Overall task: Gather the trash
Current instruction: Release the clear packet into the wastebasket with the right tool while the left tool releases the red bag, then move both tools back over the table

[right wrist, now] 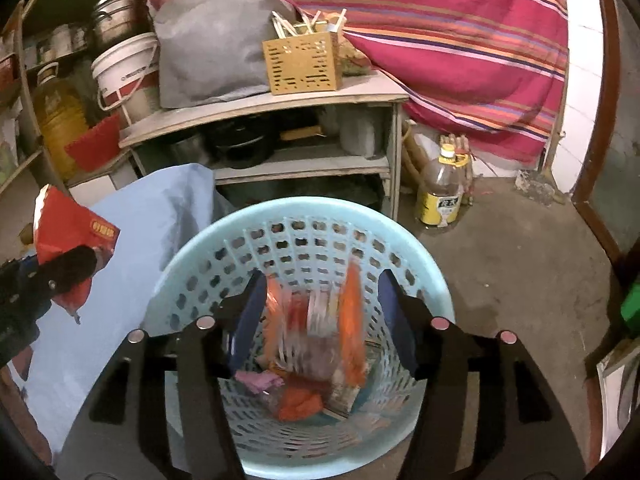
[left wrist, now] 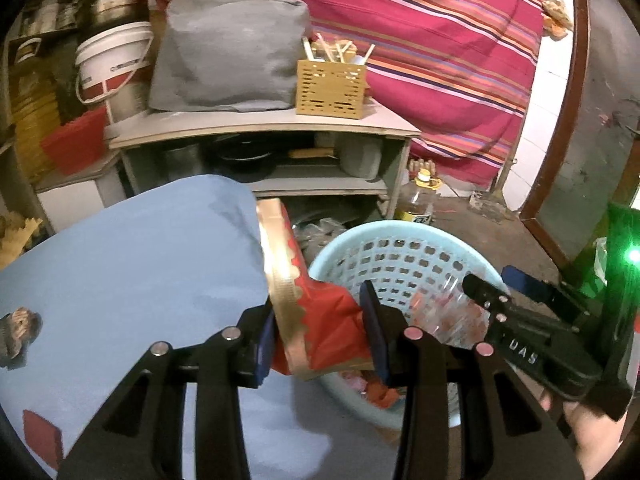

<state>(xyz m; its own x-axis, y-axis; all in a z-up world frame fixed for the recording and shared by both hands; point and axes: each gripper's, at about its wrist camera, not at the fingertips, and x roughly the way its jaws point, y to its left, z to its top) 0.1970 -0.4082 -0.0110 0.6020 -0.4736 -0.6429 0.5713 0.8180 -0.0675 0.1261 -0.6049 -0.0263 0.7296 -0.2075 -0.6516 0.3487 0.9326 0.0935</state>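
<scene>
Holding wrappers: blue basket point(right wrist: 304, 216) | left tool point(left wrist: 320, 336) pinching red packet point(left wrist: 332, 320) | right tool point(right wrist: 320, 320) spread

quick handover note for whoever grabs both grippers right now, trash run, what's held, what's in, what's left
Left gripper: shut on the red and gold wrapper, at the near rim of the blue basket.
Right gripper: open over the basket; a blurred clear and orange wrapper sits between its fingers, apparently dropping.
Done: several wrappers already lie in the basket.
Left: drop the red and gold wrapper in, then clear the brown scrap off the blue cloth.
</scene>
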